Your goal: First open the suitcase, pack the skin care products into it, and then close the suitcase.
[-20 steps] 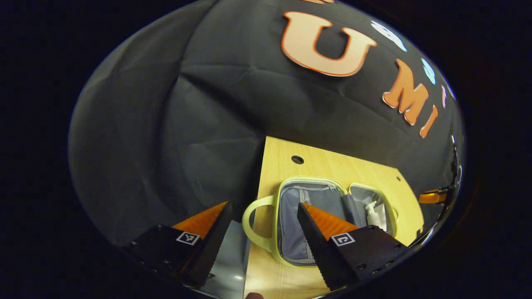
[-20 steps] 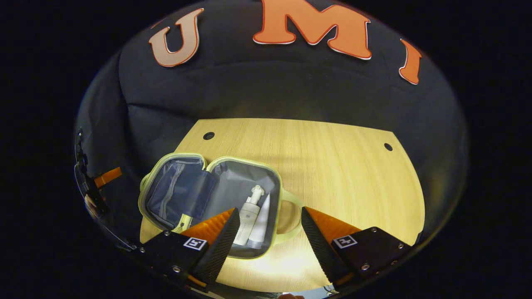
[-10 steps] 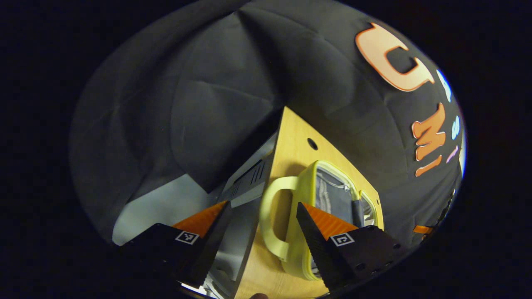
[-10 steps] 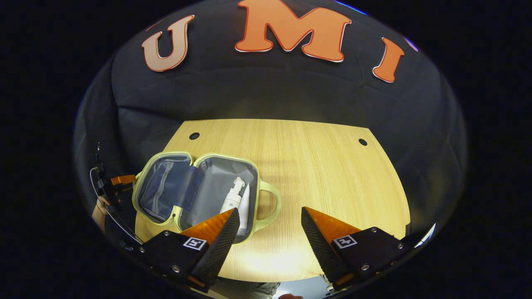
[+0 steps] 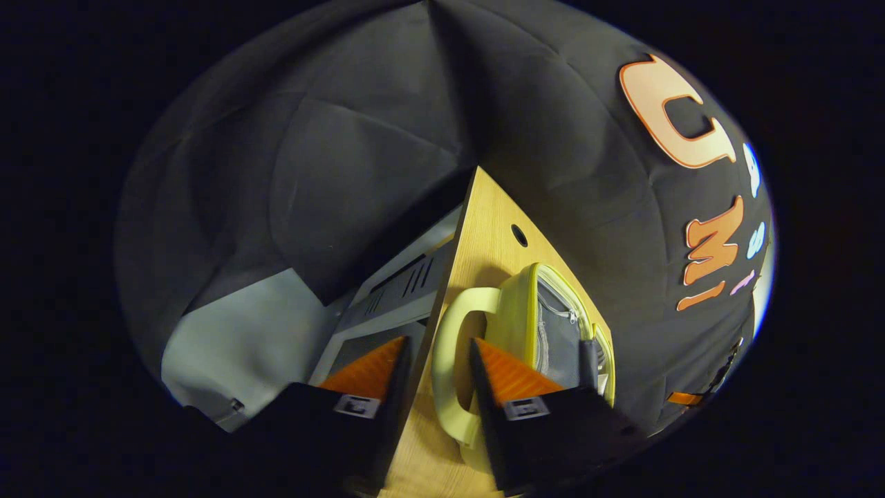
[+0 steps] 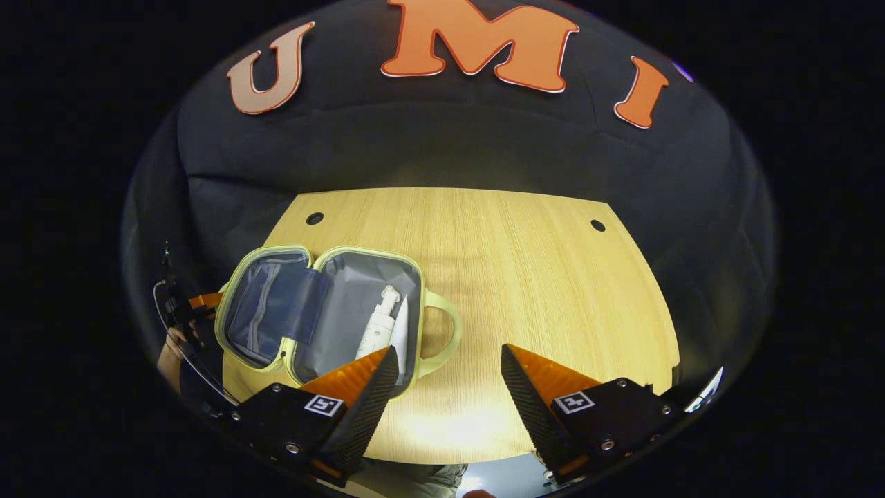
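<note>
Right gripper view: suitcase lies open flat on the wooden table, left of centre in the frame. It is a small pale yellow-green case with grey lining, both halves up. Left half has a zipped pocket with a dark flap across the hinge. Right half holds a white pump bottle and a white tube just beside it, lying side by side; their lower ends are hidden behind one finger of the right gripper. Case handle sticks out toward frame centre. Right gripper's fingers are wide apart with nothing between them, bottom of frame, above the table's near edge. At far left edge, a hand with the other gripper sits by the case's left side, heavily distorted.

Left gripper view: scene is tilted hard. Left gripper is at lower centre, fingers set fairly close together, straddling the table edge and the suitcase handle. Handle loop sits between the fingers; contact looks possible but I cannot tell from this angle, so not calling it clamped. Suitcase appears edge-on at right of centre, lining and zip visible. Grey metal table frame with slots sits left of the table edge, pale floor at lower left.
</note>
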